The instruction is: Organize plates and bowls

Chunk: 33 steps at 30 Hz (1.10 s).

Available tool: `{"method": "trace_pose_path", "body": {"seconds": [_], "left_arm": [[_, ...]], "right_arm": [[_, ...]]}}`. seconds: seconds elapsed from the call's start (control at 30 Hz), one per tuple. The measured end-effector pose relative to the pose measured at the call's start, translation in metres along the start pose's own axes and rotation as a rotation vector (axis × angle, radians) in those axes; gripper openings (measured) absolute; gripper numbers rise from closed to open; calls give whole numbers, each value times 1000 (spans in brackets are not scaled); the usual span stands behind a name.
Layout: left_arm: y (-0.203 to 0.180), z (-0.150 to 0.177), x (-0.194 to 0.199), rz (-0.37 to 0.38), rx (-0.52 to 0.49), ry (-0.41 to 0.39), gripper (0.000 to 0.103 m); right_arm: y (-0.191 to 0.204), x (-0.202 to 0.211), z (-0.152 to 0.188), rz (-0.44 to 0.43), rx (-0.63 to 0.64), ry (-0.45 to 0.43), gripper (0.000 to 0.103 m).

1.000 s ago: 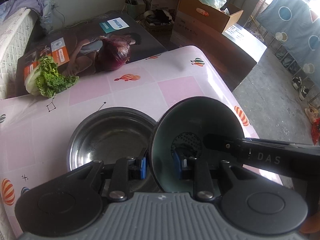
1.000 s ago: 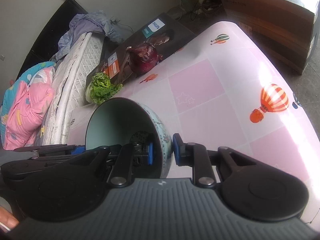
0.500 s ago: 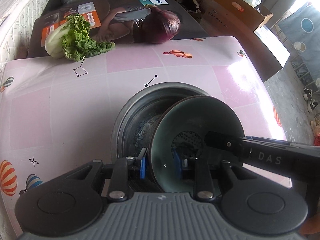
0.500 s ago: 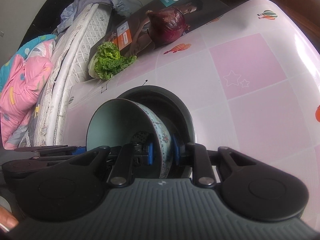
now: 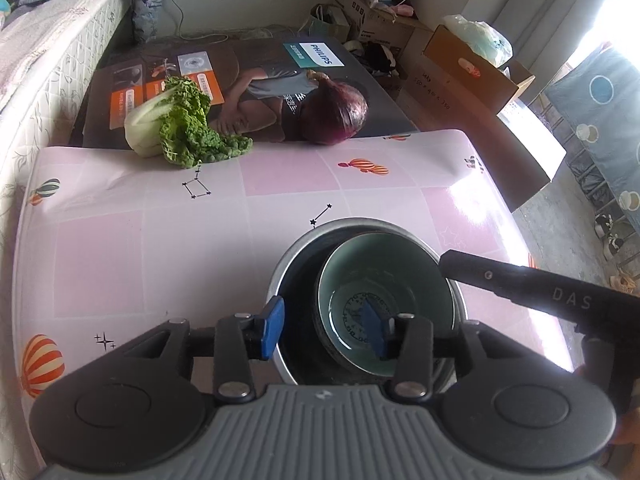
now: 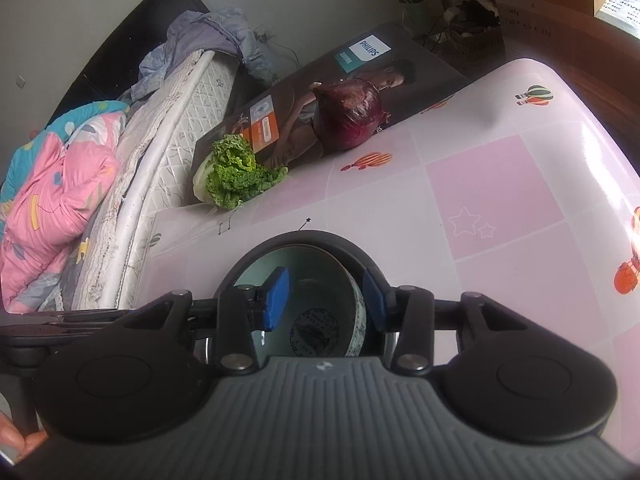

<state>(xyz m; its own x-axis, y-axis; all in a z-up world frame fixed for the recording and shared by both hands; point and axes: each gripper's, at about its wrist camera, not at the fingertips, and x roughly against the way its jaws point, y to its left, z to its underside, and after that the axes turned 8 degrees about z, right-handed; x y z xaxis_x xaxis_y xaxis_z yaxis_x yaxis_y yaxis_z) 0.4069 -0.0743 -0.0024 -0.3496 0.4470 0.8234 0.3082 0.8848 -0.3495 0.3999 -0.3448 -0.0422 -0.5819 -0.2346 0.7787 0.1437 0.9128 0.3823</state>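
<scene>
The near side of the steel bowl is cut off behind both gripper bodies, and its floor lies in deep shadow, so how the ceramic bowl sits on it cannot be made out. The dark printed mark at the ceramic bowl's centre is not legible in either view.

The ceramic bowl, pale green inside, rests within the steel bowl on the pink patterned tablecloth, set toward the steel bowl's right side.

The left gripper is spread wide with nothing gripped: one blue pad stands over the steel bowl's left rim, the other over the ceramic bowl's interior. The right gripper is likewise wide apart and gripping nothing; its pads straddle the ceramic bowl's right wall, one inside, one outside, with clear gaps.

A lettuce and a red onion lie at the table's far edge, well apart from the bowls.
</scene>
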Motion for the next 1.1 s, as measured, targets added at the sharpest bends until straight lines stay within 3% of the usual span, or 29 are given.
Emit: {"method": "trace_pose_path", "body": {"seconds": [0.23,0.37,0.6,0.77,0.87,1.1], "left_arm": [[-2,46,80,-45,-91,-132,66],[4,100,130,-44,-110,-191,79],[25,208,173,-86,-35,-266,83],[39,275,185,-157,61,-339,83],[44,302,184,-221,67,-362,83],[52,323,158,-307,20,-334,83]], "right_arm": [[-11,84,30,-127,-28,-74,47],[-22,145,80,-167,3,-98,50],[-20,207,183,-165,91,-89,50],[2,214,254,-200,144,-72,50],[22,197,285,-215,166,-20,50],[58,142,326,-158,132,28,50]]}}
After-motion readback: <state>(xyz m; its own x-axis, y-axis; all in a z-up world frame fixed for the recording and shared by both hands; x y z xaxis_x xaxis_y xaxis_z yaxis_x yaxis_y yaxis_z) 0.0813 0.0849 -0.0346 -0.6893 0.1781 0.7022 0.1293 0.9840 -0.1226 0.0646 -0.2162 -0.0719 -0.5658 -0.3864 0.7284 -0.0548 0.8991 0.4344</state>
